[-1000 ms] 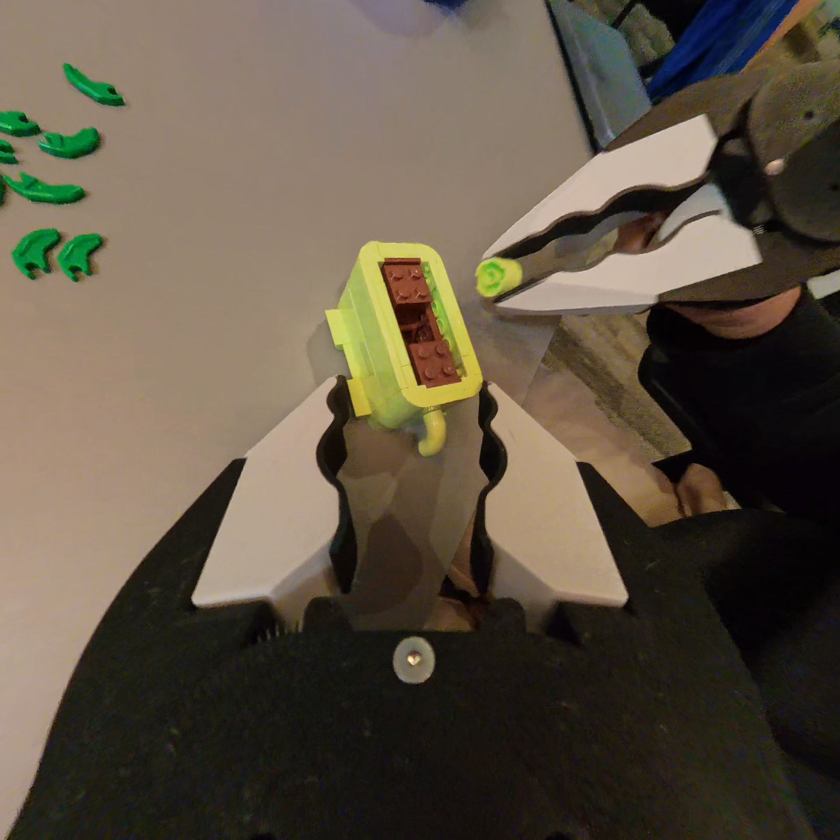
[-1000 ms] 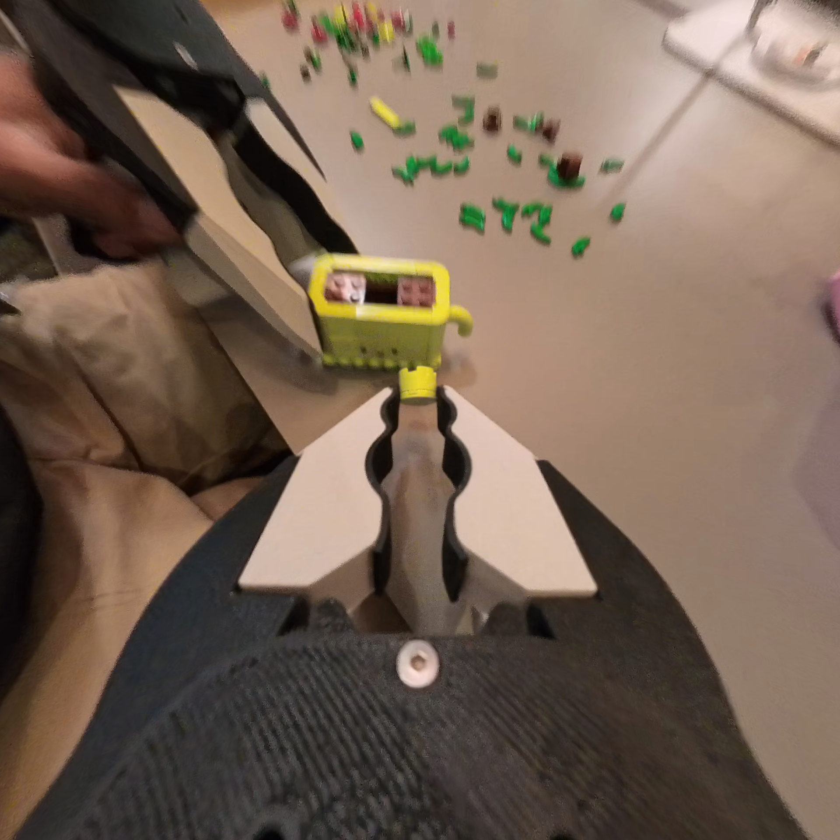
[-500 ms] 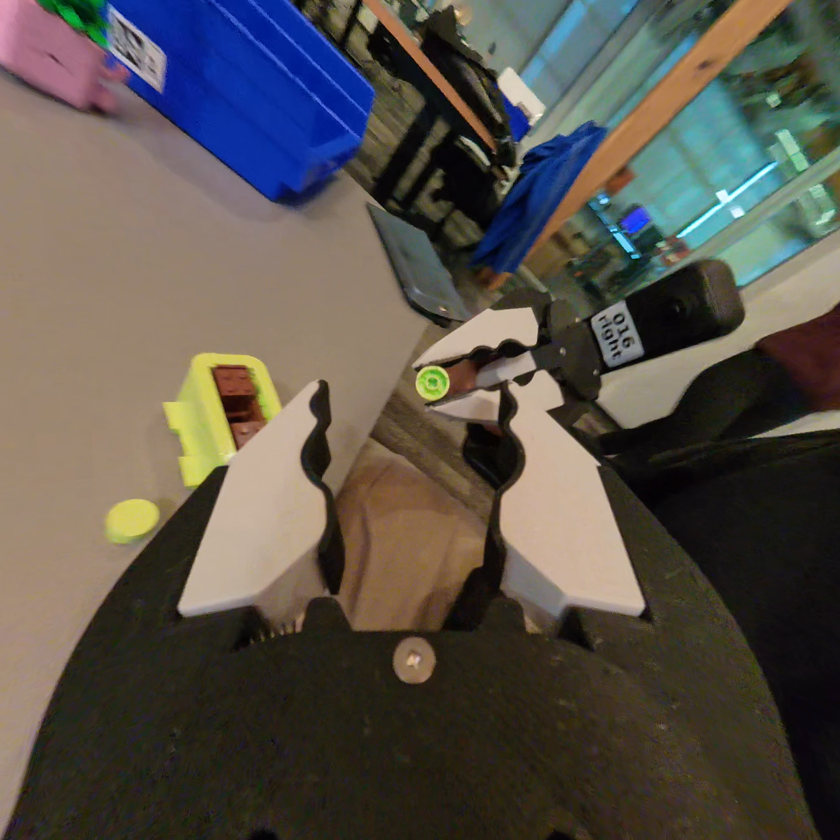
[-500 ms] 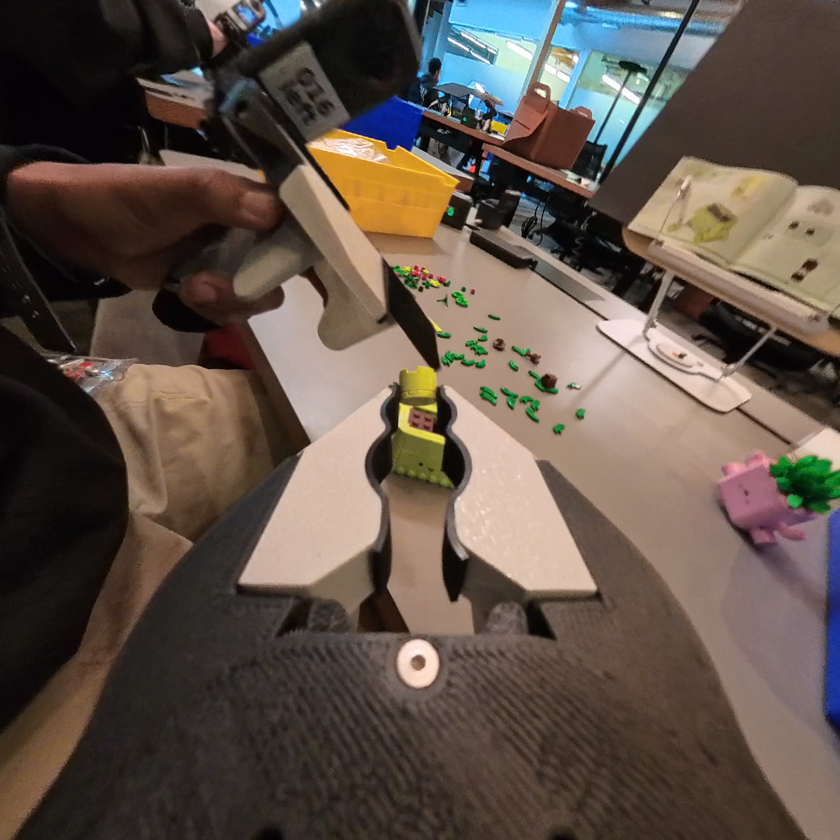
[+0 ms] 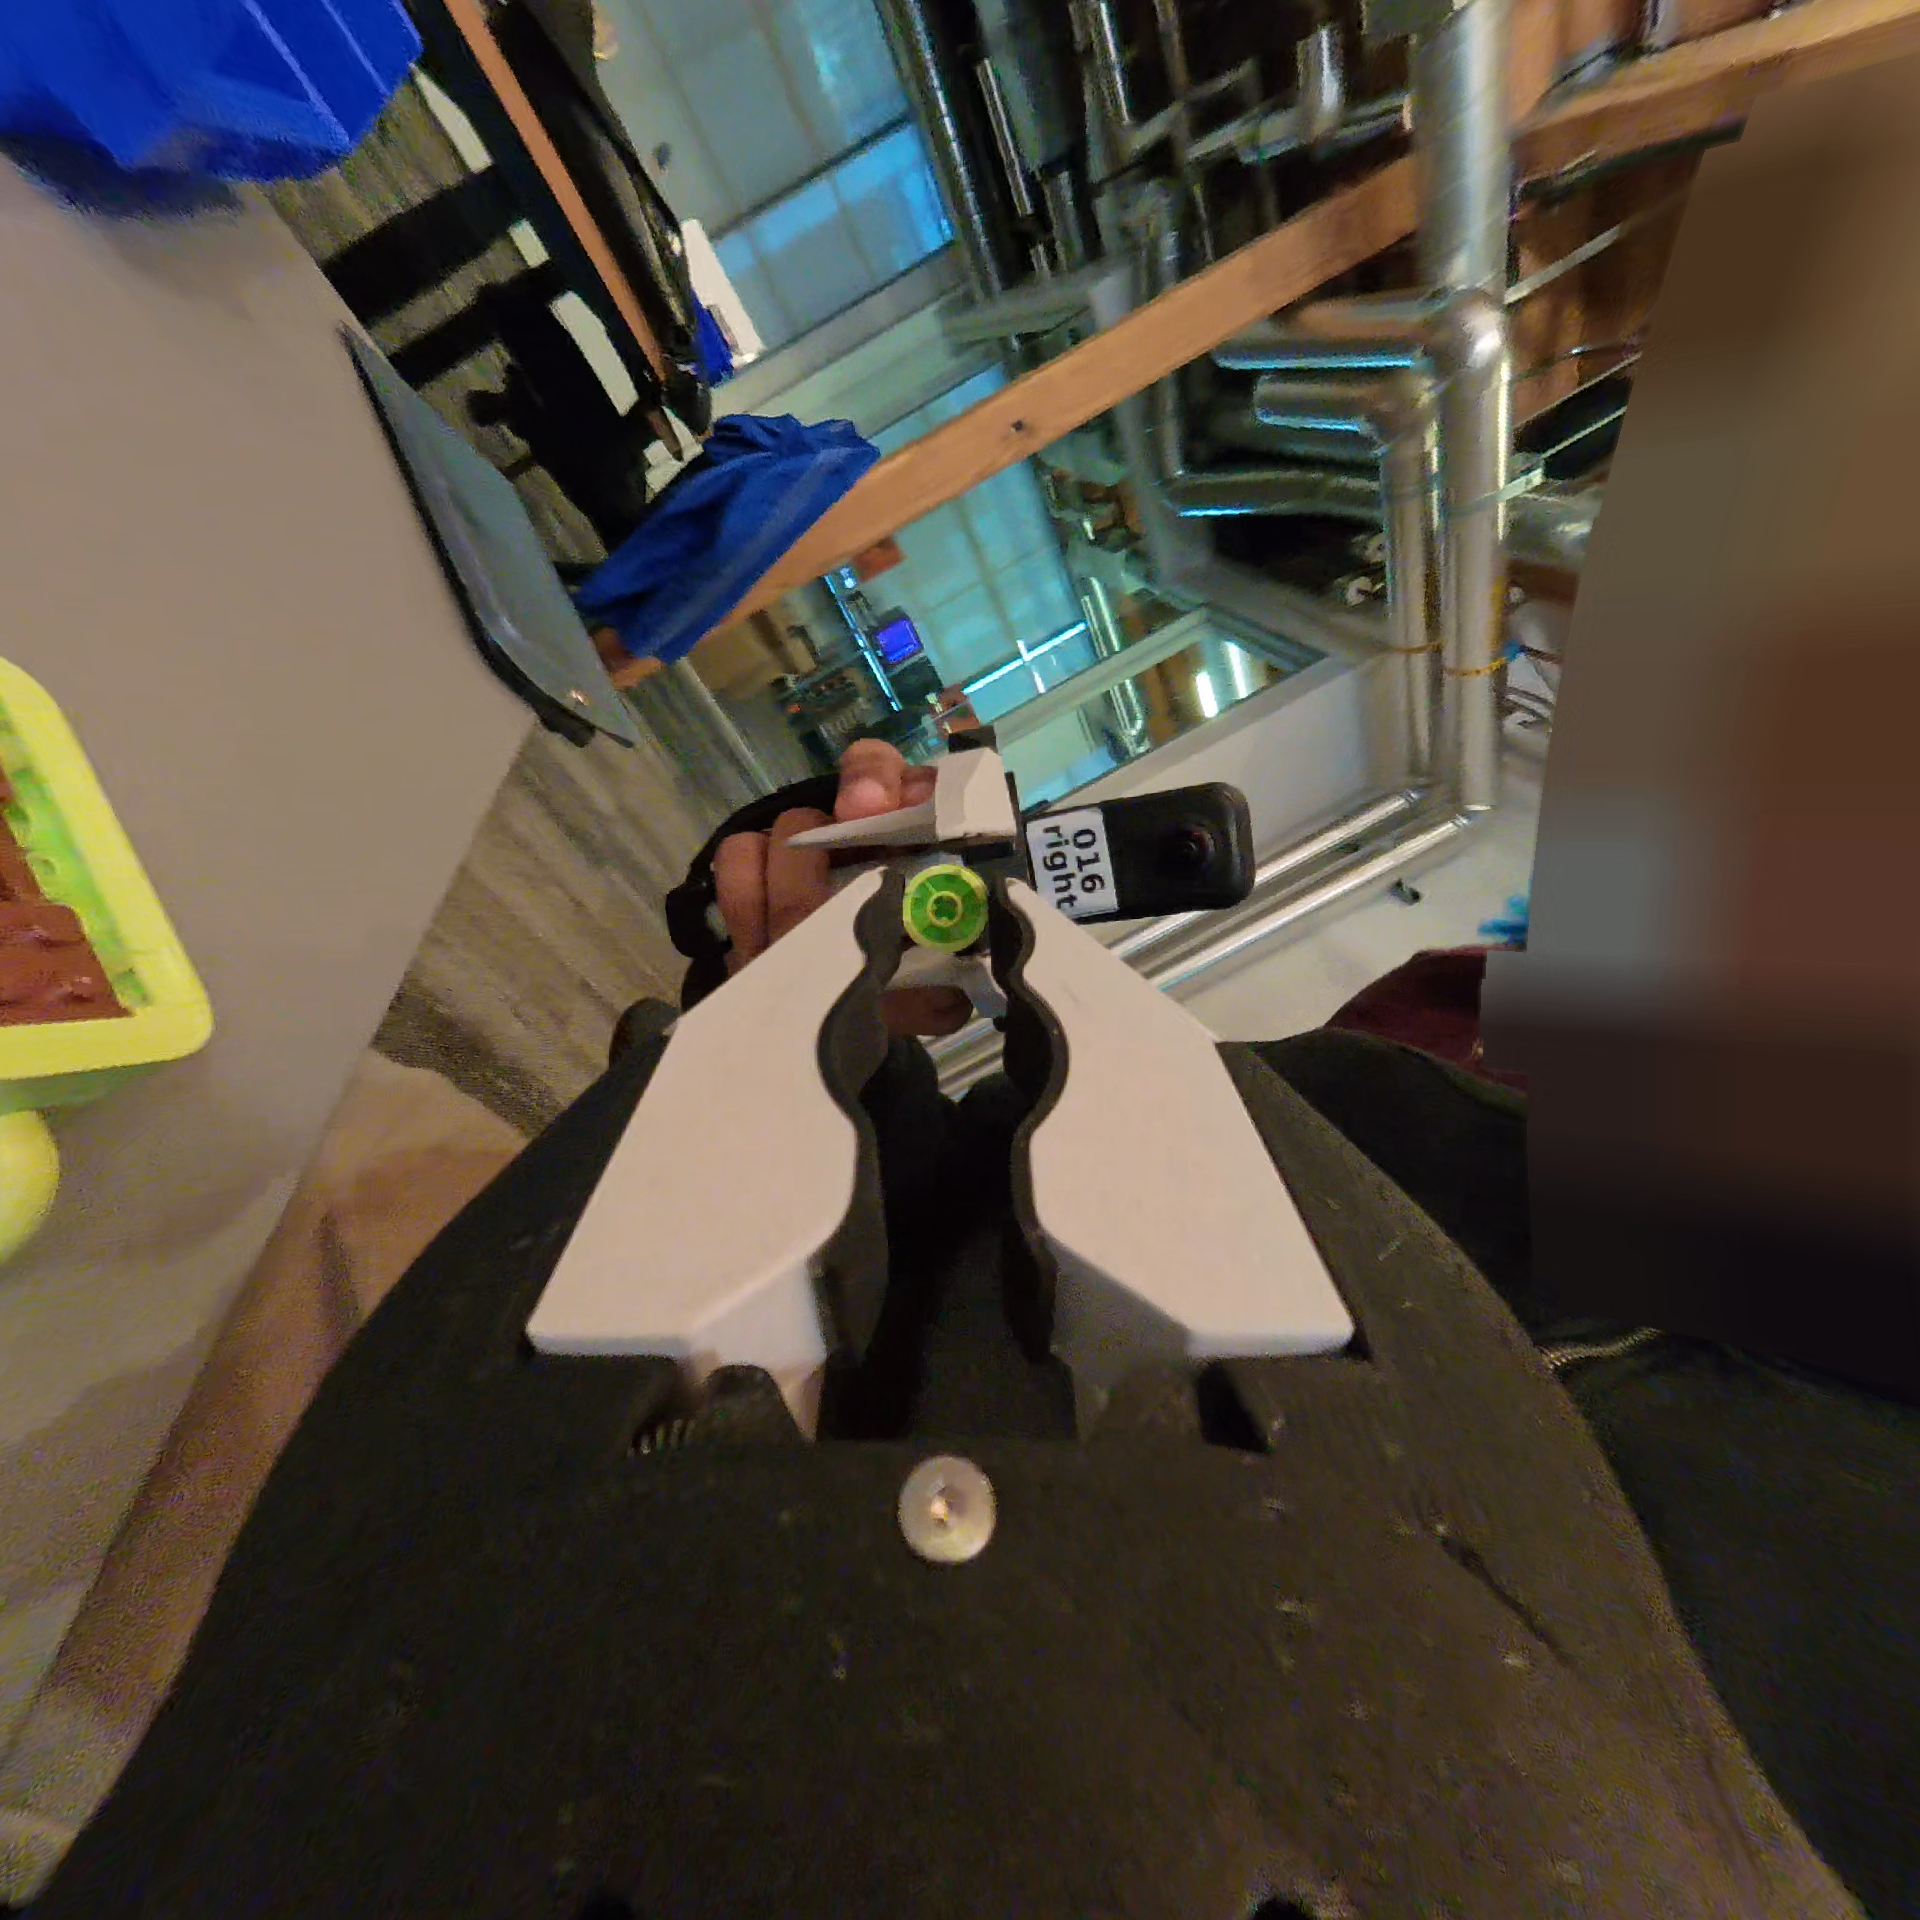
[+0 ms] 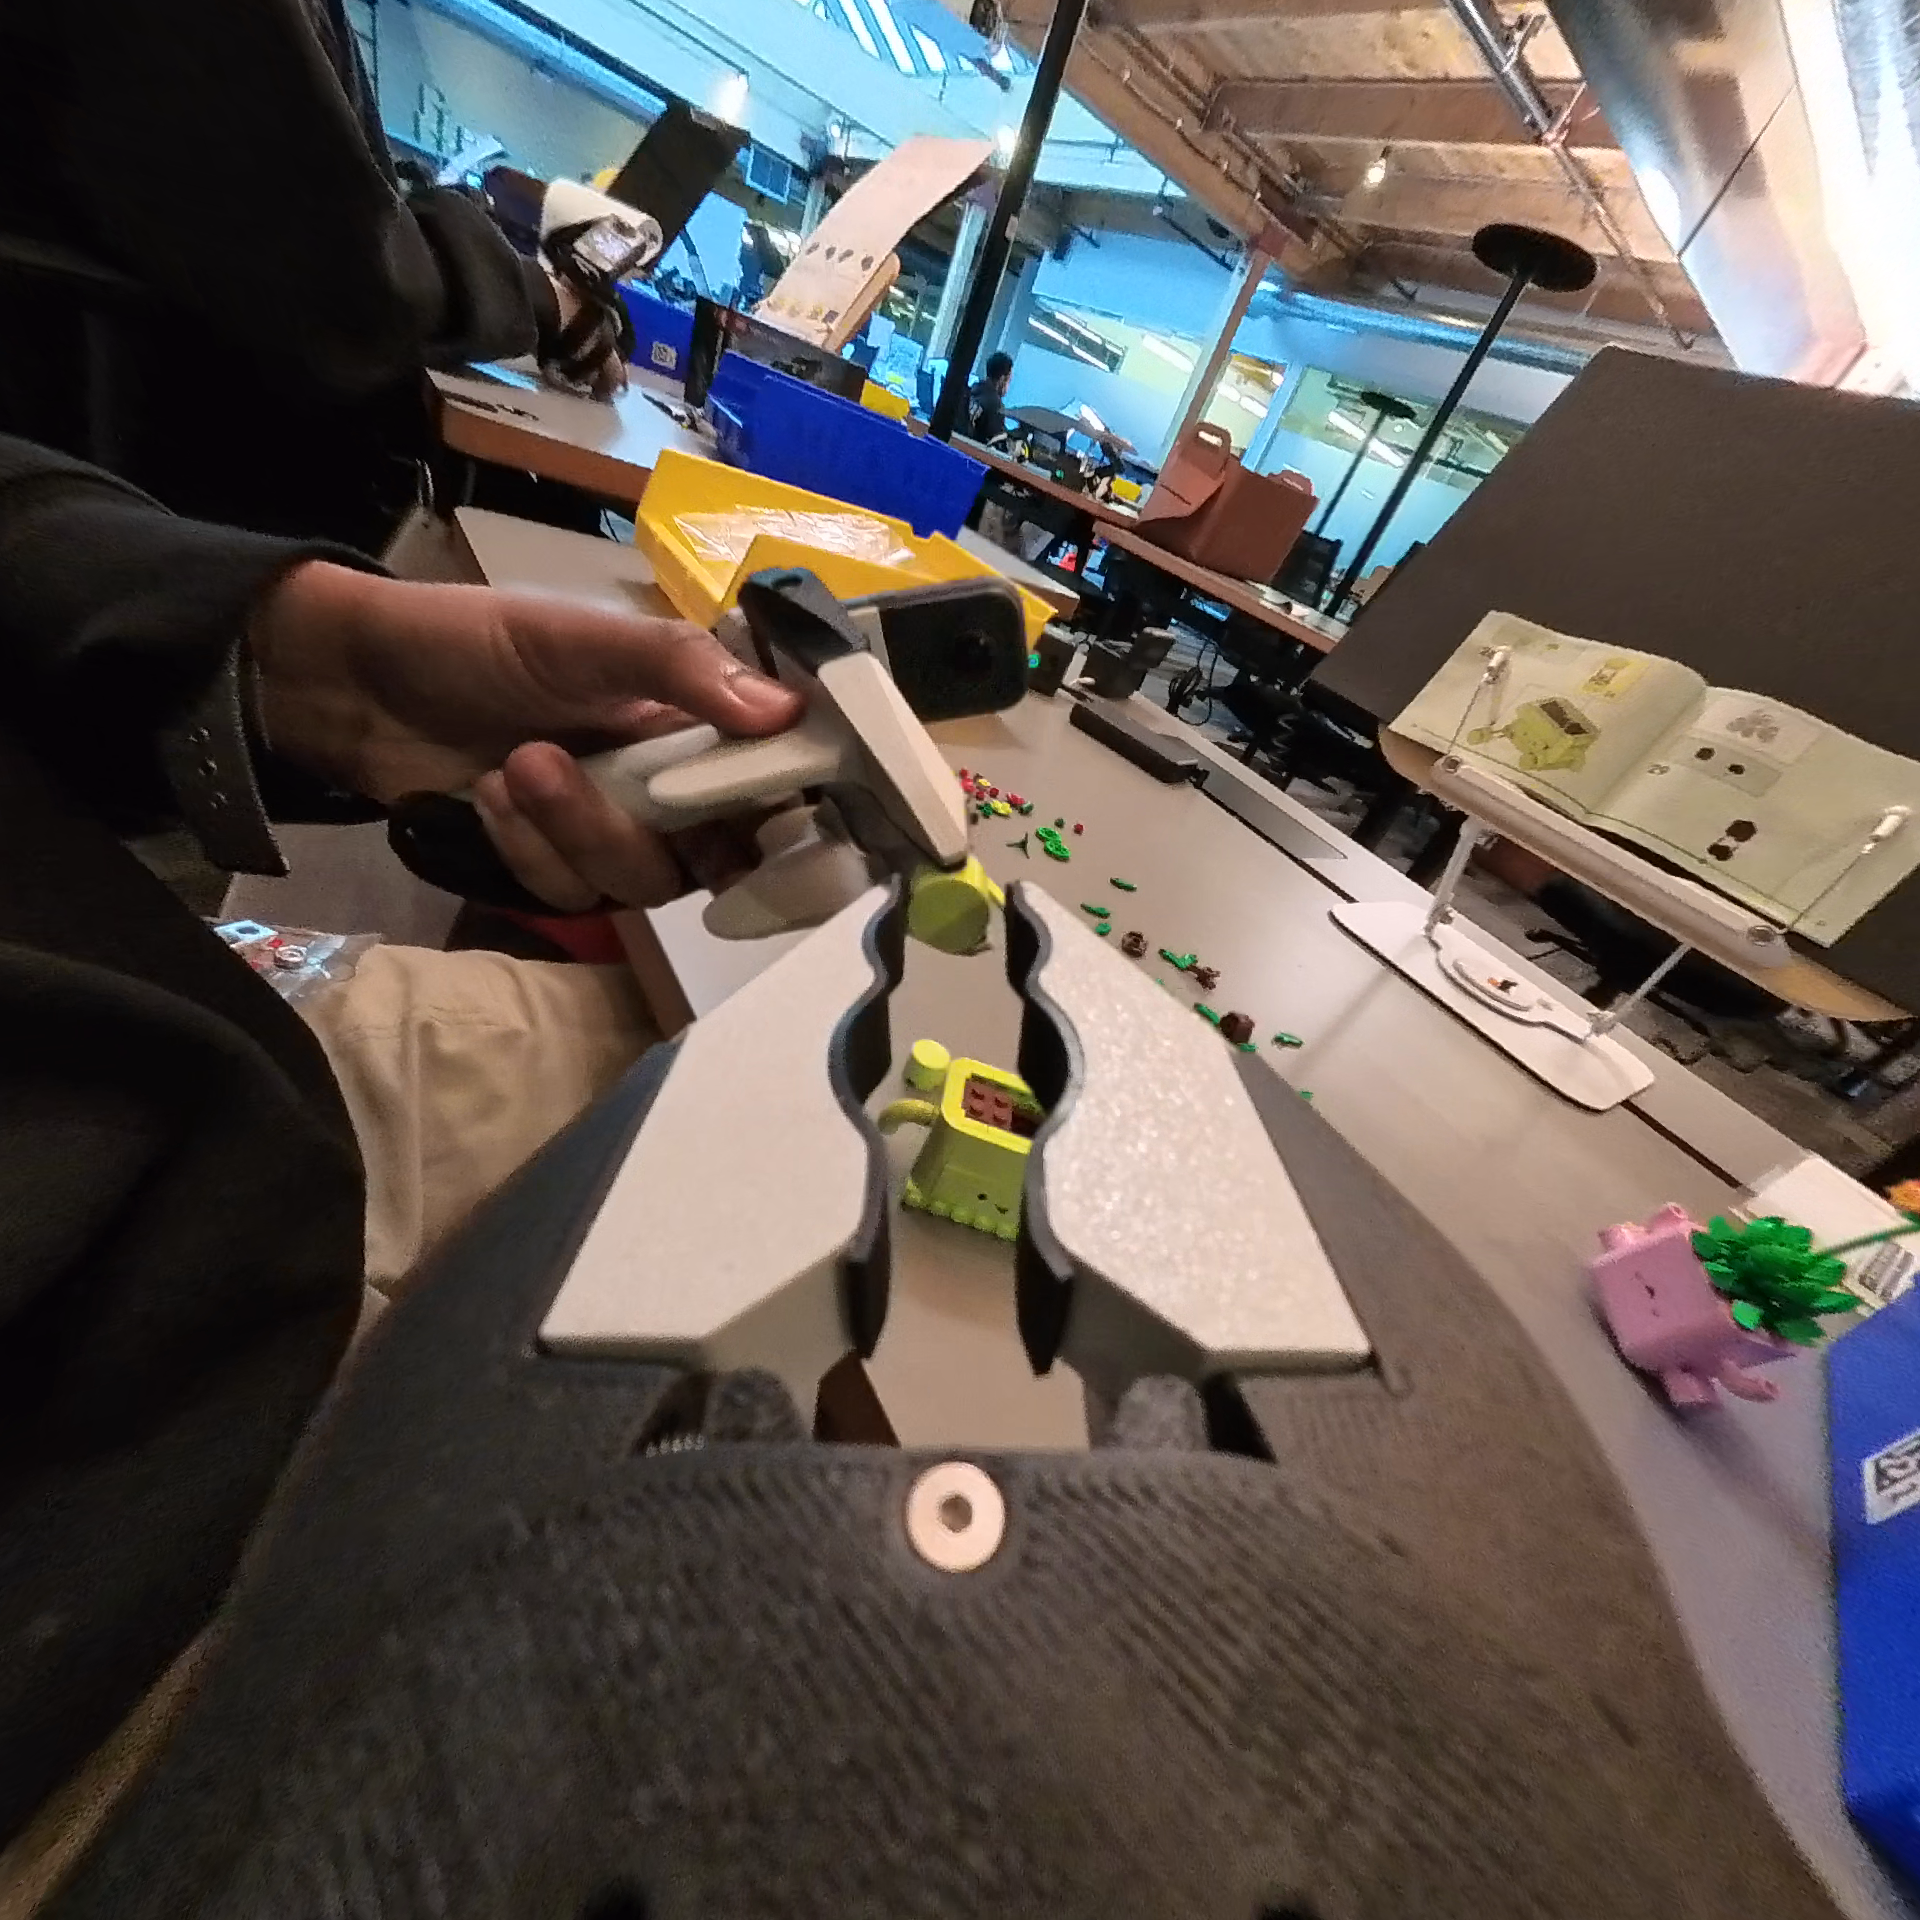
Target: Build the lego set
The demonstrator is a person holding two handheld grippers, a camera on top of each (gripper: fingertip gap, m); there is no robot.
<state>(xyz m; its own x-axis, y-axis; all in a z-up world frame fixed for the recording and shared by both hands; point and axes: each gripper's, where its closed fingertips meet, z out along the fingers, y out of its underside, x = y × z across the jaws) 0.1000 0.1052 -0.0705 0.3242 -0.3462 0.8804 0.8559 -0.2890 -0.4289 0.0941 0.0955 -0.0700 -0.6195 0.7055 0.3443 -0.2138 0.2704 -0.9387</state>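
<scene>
Lime round piece (image 5: 942,907) between both grippers' tips, lime build (image 6: 971,1153) on table (image 6: 1382,1039)

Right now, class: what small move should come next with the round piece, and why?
Probably ease the right gripper open. It and the left gripper both appear to pinch the round piece, crosswise, in mid-air; one must let go before it reaches the model.

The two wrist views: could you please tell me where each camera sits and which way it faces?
Left wrist view: sits behind the left tongs, facing off the table edge toward the room; own mount and tongs show.
Right wrist view: sits behind the right tongs, facing across the table; own tongs show.
Shared: the lime round piece, the lime box model, each other's tongs.
</scene>
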